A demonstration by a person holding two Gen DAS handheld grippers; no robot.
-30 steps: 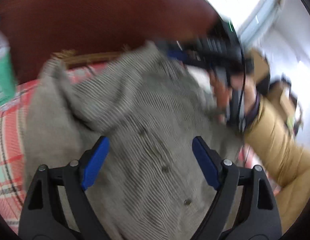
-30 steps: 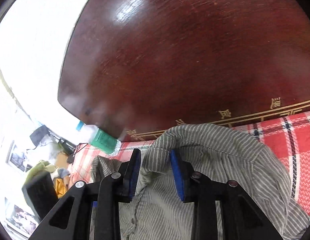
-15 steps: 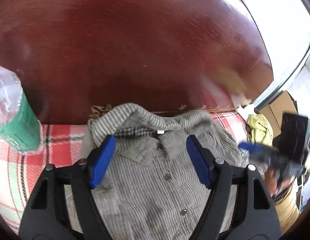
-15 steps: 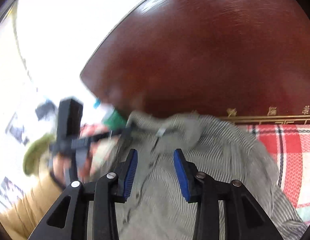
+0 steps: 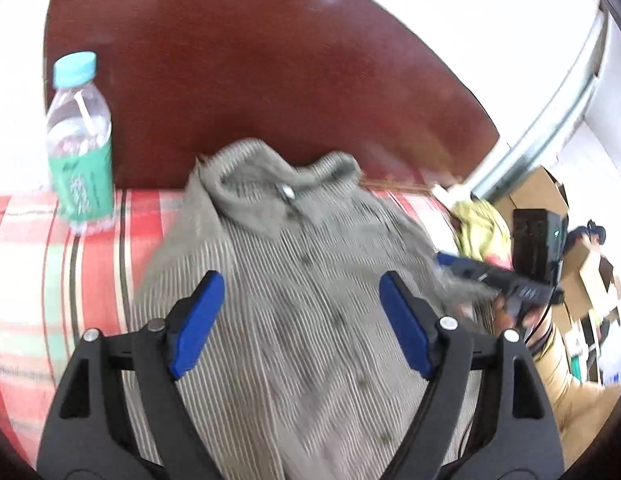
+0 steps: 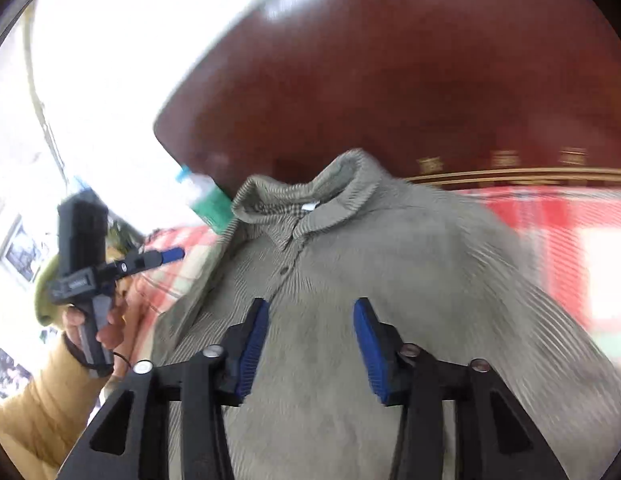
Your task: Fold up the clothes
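Note:
A grey striped button-up shirt [image 5: 294,280] lies front up on the red plaid bedcover [image 5: 50,248], its collar toward the dark wooden headboard [image 5: 250,80]. It also shows in the right wrist view [image 6: 390,264]. My left gripper [image 5: 300,304] is open and empty above the shirt's middle; it shows at the left of the right wrist view [image 6: 166,256]. My right gripper [image 6: 310,336] is open and empty over the shirt's front; in the left wrist view it [image 5: 454,264] sits by the shirt's right edge.
A water bottle [image 5: 78,144] with a green label stands on the bedcover left of the shirt, by the headboard. A yellow-green cloth [image 5: 478,224] and cardboard boxes [image 5: 590,280] lie off the bed's right side. The person's mustard-yellow sleeve [image 5: 578,400] is at the right.
The right gripper has opened wider and pulled back over the shirt's front. The left gripper has shifted, bringing the whole bottle into view. The shirt now lies flatter, front up.

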